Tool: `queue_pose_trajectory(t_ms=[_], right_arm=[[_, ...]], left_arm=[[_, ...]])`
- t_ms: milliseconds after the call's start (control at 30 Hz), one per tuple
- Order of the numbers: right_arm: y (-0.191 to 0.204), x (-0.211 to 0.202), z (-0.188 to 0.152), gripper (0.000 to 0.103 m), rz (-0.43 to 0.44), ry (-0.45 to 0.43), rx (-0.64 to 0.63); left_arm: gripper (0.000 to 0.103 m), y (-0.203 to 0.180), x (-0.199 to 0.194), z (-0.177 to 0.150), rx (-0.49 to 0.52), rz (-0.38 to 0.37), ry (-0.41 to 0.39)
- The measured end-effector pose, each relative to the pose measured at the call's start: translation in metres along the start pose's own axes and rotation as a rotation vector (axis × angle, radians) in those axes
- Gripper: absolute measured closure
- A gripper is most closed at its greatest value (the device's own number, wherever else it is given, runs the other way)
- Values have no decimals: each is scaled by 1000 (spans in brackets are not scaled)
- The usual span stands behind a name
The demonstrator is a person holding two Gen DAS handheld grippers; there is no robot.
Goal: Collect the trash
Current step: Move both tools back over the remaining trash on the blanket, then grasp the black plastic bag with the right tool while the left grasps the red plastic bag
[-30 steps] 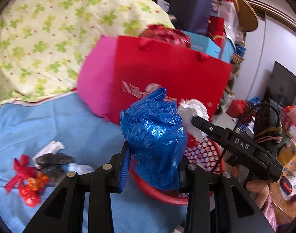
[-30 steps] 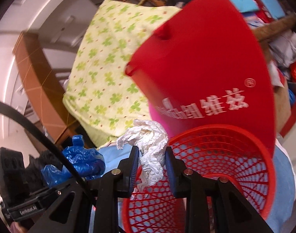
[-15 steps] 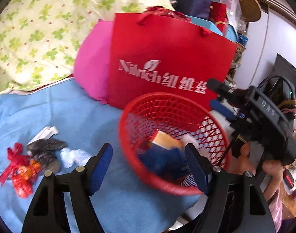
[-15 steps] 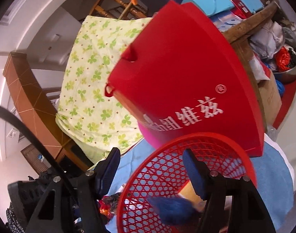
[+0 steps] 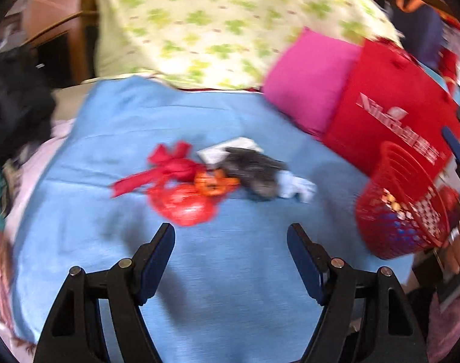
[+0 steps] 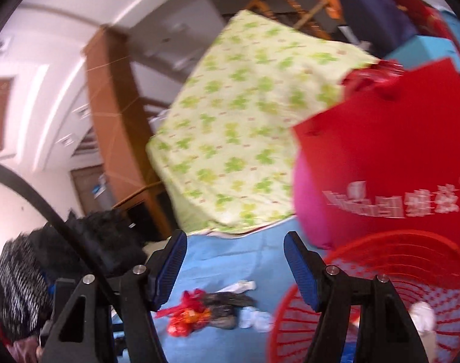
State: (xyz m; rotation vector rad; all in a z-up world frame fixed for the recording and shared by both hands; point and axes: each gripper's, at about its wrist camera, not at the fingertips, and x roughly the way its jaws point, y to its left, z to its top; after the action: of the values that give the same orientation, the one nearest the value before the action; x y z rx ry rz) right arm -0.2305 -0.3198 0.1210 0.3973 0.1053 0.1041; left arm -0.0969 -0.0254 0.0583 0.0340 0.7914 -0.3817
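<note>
A heap of trash lies on the blue cloth [image 5: 230, 272]: a red wrapper with ribbon [image 5: 181, 199], an orange wrapper [image 5: 213, 181], a grey crumpled piece [image 5: 254, 169], white paper [image 5: 230, 148] and a pale blue-white scrap [image 5: 296, 187]. My left gripper [image 5: 231, 251] is open and empty, just short of the heap. The red mesh basket [image 5: 399, 211] stands to the right with trash in it. My right gripper [image 6: 234, 267] is open and empty, beside the basket [image 6: 381, 287]; the heap [image 6: 218, 305] shows below it.
A red paper bag [image 5: 390, 121] and a pink cushion [image 5: 308, 81] stand behind the basket. A green-patterned quilt [image 5: 224, 24] is piled at the back. Dark clothing [image 5: 15, 106] lies at the left edge. A hand [image 5: 459, 251] shows at the right.
Both grippers opened and dropped the blue bag and white paper into the basket. The left gripper then swung left toward the heap; the right pulled back from the basket.
</note>
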Motion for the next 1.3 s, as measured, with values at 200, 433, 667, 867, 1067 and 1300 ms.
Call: queue_pose_trajectory(t_ms=[200, 433, 667, 867, 1067, 1300], right_arm=[[52, 40, -29, 32, 125, 113, -87], [66, 96, -69, 32, 119, 344, -66], [42, 150, -101, 42, 51, 578, 54], [29, 207, -123, 56, -18, 701, 113], [14, 261, -142, 57, -106, 784, 112], [3, 283, -158, 65, -123, 889, 127]], left_arm=[[26, 23, -4, -10, -38, 31, -9], [26, 35, 11, -23, -70, 29, 38], [26, 51, 26, -26, -114, 22, 68], [26, 60, 37, -20, -126, 27, 89], [26, 62, 50, -10, -127, 17, 105], [26, 57, 80, 3, -130, -7, 146]])
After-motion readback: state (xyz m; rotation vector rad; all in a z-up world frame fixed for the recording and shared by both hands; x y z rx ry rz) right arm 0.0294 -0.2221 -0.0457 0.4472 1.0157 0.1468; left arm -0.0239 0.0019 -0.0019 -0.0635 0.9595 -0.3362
